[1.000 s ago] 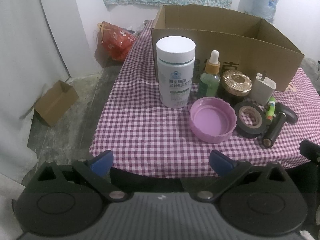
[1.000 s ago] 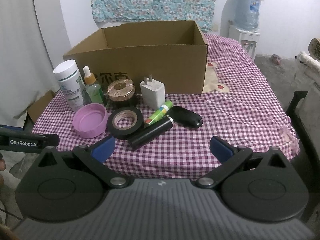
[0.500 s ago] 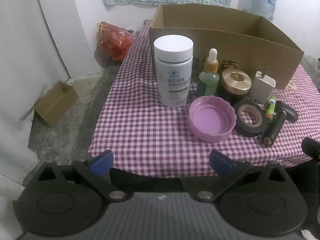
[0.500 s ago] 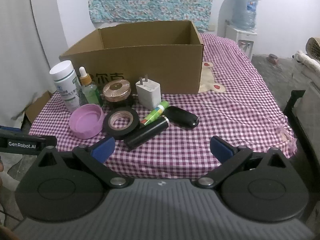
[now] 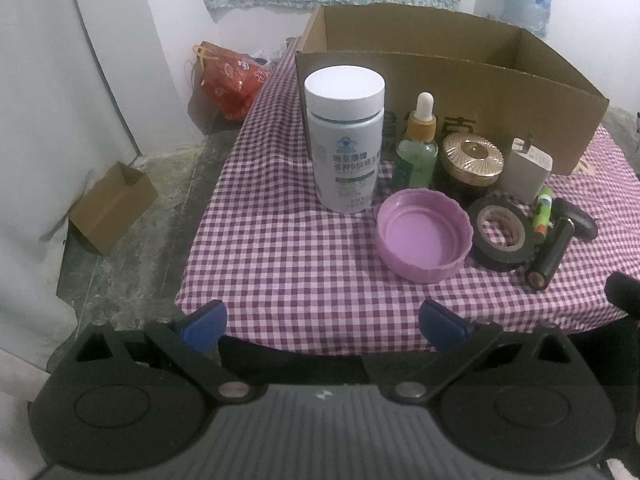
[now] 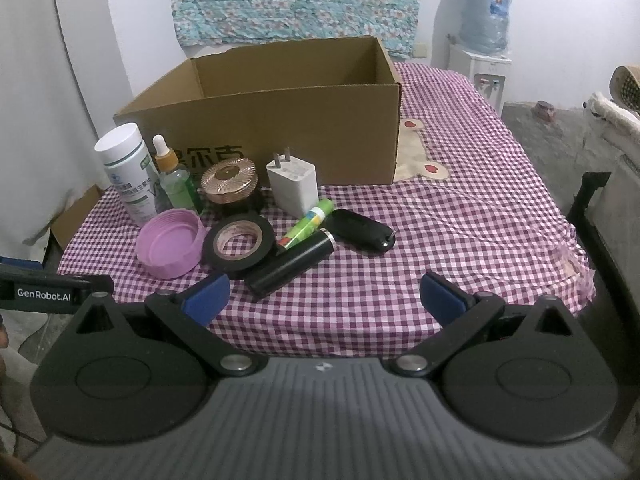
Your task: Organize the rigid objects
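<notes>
One open cardboard box [image 6: 288, 128] stands farthest ahead of both tongs on the checked tablecloth [image 6: 460, 240]. Between it and the left gripper [image 5: 322, 326], whose jaws gape wide and hold nothing, stand one white bottle [image 5: 345, 140], one pink lid [image 5: 424, 236] and one tape roll [image 5: 502, 233]. Ahead of the right gripper [image 6: 322, 298], likewise spread and unladen, lie one black cylinder [image 6: 290, 263], one white charger [image 6: 293, 187], one gold-lidded jar [image 6: 229, 186], one dropper bottle [image 6: 176, 178], one black fob [image 6: 360, 231] and one green tube [image 6: 308, 223].
</notes>
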A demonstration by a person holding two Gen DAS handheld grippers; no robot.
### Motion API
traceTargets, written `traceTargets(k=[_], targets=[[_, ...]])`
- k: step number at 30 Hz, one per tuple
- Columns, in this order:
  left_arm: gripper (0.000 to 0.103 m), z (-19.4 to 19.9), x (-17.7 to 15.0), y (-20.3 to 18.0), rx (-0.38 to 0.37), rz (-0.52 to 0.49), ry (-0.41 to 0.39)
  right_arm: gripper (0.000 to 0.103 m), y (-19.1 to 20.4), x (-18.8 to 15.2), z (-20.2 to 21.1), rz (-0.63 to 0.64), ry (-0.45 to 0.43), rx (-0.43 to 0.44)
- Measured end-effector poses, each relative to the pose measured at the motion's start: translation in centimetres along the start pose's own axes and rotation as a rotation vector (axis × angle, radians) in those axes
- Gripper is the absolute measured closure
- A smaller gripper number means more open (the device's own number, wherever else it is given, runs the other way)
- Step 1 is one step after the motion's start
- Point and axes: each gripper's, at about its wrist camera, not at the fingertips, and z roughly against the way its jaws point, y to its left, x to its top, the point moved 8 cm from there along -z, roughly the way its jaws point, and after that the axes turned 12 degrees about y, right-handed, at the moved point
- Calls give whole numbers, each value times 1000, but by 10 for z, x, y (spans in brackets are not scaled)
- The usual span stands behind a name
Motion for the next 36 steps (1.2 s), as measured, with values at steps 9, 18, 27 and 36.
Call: traceTargets(k=[9, 18, 27, 36], targets=[[0, -4, -2, -1, -4, -7, 11, 1, -1, -2, -2, -9, 12, -3], [1, -8, -3, -17, -29, -74, -17, 1, -9, -5, -9, -44, -20, 4], [5, 4, 6, -59, -184, -235, -164, 1, -27, 7, -7, -44, -101, 52], [33, 1, 22, -105, -301, -382, -171, 12, -42, 21, -23, -215, -70, 303]])
